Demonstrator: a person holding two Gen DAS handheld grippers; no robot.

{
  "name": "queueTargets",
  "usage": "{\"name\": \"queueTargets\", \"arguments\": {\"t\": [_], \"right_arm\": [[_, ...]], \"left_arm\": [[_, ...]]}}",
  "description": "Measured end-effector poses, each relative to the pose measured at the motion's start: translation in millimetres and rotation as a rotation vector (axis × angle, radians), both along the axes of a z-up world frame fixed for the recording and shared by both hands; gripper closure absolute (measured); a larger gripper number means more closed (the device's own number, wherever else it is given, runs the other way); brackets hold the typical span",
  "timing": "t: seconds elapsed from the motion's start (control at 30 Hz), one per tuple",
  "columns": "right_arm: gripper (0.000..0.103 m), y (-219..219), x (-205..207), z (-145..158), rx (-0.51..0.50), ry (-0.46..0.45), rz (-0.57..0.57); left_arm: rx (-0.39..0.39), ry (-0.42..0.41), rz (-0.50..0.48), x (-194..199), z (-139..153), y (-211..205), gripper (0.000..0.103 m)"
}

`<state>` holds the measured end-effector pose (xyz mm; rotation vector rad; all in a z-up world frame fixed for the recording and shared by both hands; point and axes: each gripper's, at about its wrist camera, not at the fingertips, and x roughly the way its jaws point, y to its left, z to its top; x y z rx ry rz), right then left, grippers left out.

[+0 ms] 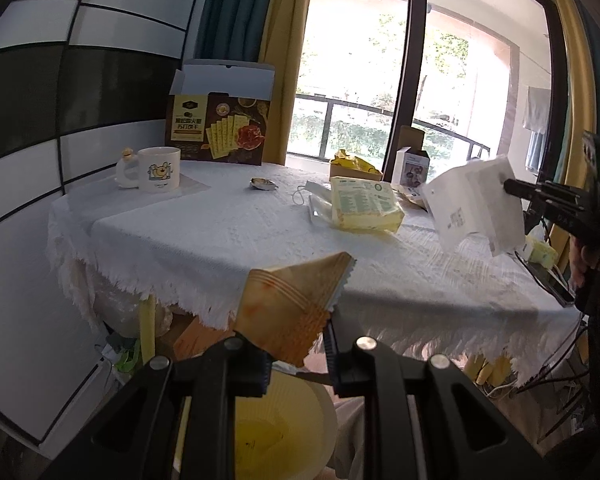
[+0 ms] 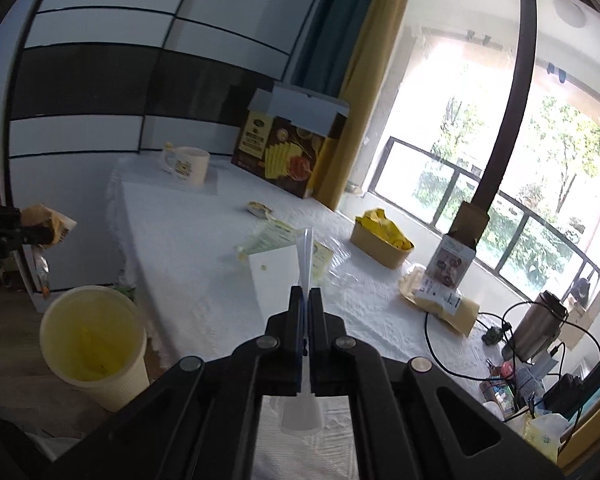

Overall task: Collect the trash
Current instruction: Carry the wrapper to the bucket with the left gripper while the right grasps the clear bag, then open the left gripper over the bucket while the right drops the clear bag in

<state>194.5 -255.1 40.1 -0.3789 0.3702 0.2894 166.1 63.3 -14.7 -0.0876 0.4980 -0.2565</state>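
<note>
My left gripper [image 1: 298,344] has its fingers apart around a tan snack wrapper [image 1: 296,308] that rests against the left finger; the grip itself is unclear. It hovers over a cream waste bin [image 1: 284,432] beside the table. From the right wrist view the left gripper [image 2: 40,232] holds that wrapper [image 2: 50,222] above the bin [image 2: 94,340]. My right gripper [image 2: 306,300] is shut on a white plastic package [image 2: 276,280], held above the table; it also shows in the left wrist view [image 1: 476,208]. A small crumpled wrapper [image 1: 264,184] lies on the white tablecloth [image 1: 220,240].
On the table stand a white mug [image 1: 158,170], a brown cracker box [image 1: 220,128], a yellow-green packet [image 1: 364,204], a tray of yellow wrappers [image 2: 384,240], a small white box [image 2: 450,260] and a padded envelope [image 2: 444,300]. Cables and a metal flask [image 2: 540,328] sit at the right.
</note>
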Motion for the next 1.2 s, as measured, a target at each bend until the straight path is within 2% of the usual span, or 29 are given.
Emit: {"name": "queueTargets", "arguments": {"t": [0.3, 0.67, 0.73, 0.93, 1.2], "right_arm": [[0.101, 40, -17, -4, 0.045, -0.001, 0.133], [0.101, 91, -18, -25, 0.110, 0.062, 0.291], [0.101, 101, -20, -28, 0.107, 0.067, 0.316], [0.101, 127, -18, -42, 0.098, 0.096, 0.378], [0.101, 161, -8, -62, 0.089, 0.144, 0.438]], "left_arm": [[-0.006, 0.064, 0.040, -14, -22, 17, 0.083], [-0.021, 0.146, 0.108, -3, -69, 29, 0.078], [-0.034, 0.163, 0.113, 2, -79, 30, 0.073], [-0.075, 0.199, 0.134, 8, -99, 39, 0.044], [-0.089, 0.203, 0.175, 4, -105, 60, 0.039]]}}
